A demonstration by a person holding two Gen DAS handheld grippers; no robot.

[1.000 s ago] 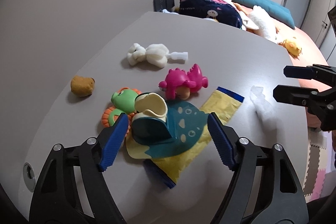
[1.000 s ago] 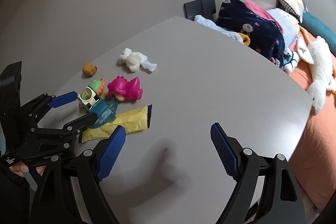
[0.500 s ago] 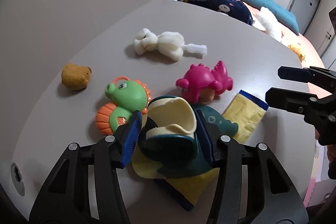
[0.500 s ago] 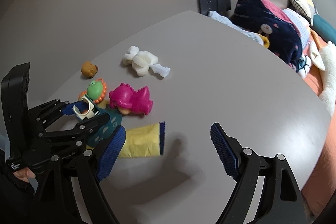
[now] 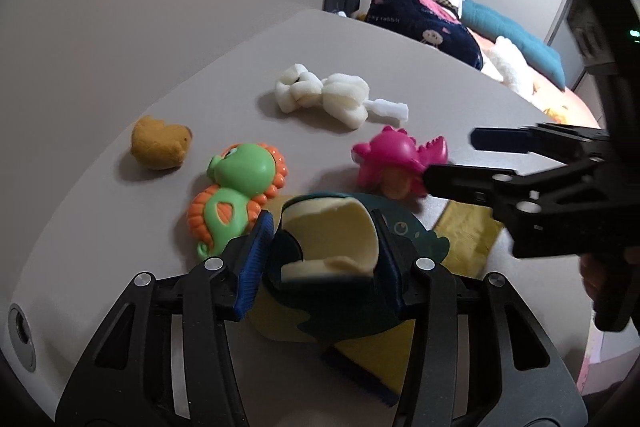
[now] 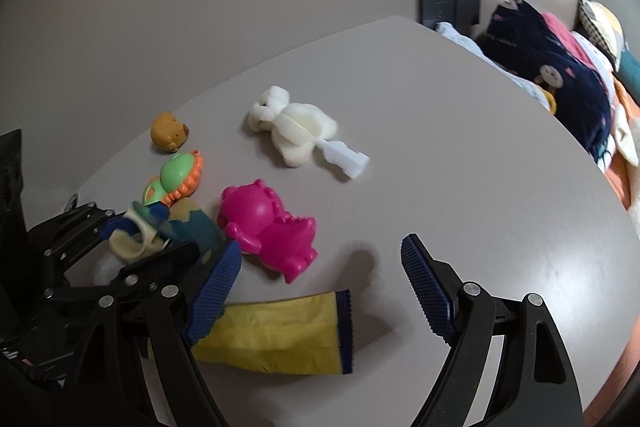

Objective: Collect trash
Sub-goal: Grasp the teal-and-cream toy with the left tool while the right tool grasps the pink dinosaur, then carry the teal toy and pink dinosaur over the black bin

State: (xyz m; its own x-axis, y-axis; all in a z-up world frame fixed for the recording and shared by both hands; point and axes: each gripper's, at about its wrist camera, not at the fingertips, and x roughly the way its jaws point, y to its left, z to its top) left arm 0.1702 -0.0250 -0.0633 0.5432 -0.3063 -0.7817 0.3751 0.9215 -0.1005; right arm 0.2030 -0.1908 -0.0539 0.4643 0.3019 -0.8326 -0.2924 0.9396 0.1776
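My left gripper [image 5: 320, 259] is shut on a crushed teal and cream paper cup [image 5: 332, 239] at the table's near left; the cup also shows in the right wrist view [image 6: 136, 243]. A yellow wrapper with blue ends [image 6: 280, 335] lies flat under and beside it, also seen in the left wrist view [image 5: 468, 239]. My right gripper [image 6: 320, 287] is open and empty, hovering just above the wrapper's blue end, close to the pink toy [image 6: 268, 227]. It appears at the right of the left wrist view [image 5: 452, 163].
On the grey table [image 6: 460, 155] lie a pink dinosaur toy [image 5: 400, 159], a green and orange seahorse toy [image 5: 236, 195], a brown plush [image 5: 160, 143] and a white plush toy [image 5: 336, 99]. A bed with blankets [image 6: 560, 75] borders the table's far right.
My left gripper closed on the paper cup and has it gripped. My right gripper moved left and down toward the yellow wrapper, staying open.
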